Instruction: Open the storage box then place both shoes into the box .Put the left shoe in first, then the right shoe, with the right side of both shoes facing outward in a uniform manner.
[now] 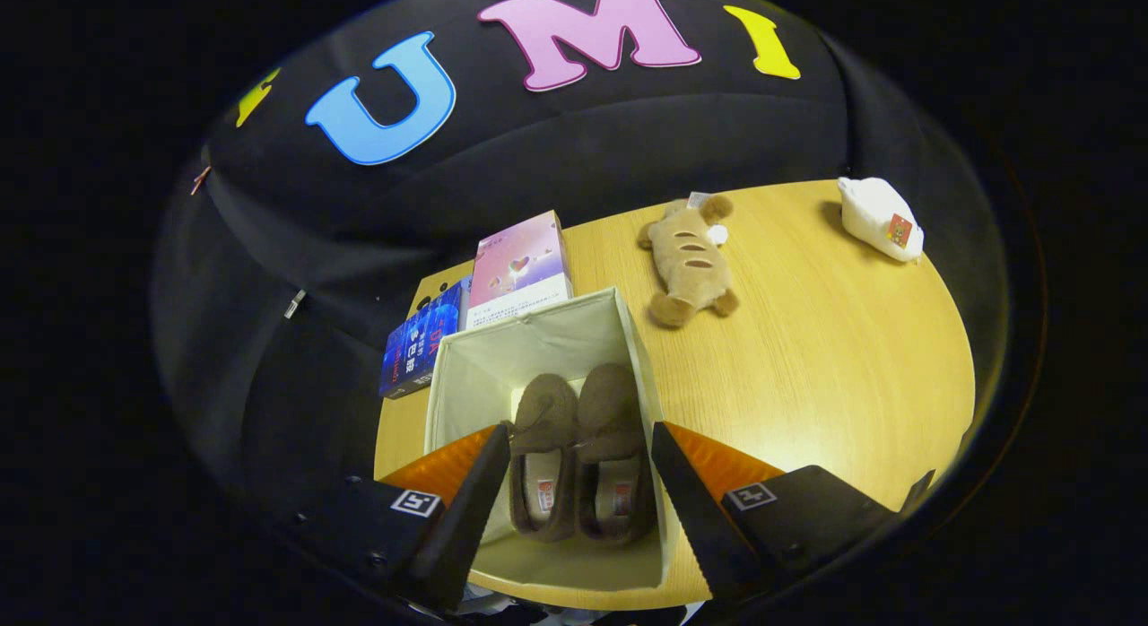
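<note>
A cream fabric storage box (628, 339) stands open on the wooden table, just ahead of my fingers. Two brown slipper-like shoes lie inside it side by side, toes pointing away from me: the left one (541, 429) and the right one (612, 420). My gripper (581, 451) hangs above the near part of the box, open, its fingers spread wide on either side of the two shoes and holding nothing. The shoes' heels lie between the fingers, lower down.
A pink box (520, 263) and a blue box (420, 343) sit just behind the storage box. A brown plush toy (686, 258) lies farther back on the table (834, 366). A white pouch (881, 218) rests at the far right edge.
</note>
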Motion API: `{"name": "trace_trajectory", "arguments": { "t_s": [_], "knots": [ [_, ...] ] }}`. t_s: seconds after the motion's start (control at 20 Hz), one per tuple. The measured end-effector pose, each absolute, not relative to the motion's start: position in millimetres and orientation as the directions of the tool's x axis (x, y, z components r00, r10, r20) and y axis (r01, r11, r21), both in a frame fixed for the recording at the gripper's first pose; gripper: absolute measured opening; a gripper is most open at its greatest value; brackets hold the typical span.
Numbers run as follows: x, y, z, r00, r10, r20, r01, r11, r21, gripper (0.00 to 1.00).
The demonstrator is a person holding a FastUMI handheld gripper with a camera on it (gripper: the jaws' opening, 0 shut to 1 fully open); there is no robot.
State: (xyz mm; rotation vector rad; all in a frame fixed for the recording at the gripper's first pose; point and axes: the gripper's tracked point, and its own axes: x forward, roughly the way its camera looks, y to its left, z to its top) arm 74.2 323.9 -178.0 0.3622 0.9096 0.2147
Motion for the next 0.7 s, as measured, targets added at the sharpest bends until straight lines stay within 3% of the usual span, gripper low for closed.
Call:
{"name": "trace_trajectory", "arguments": {
  "t_s": [0.35,0.7],
  "knots": [
    [69.2,267.4,-124.7,0.729,0.288,-0.621,-0.12,0.947,0.299,0.99],
    [67.5,182.7,-40.7,0.873,0.267,-0.408,-0.193,0.958,0.213,0.99]
  ]
}}
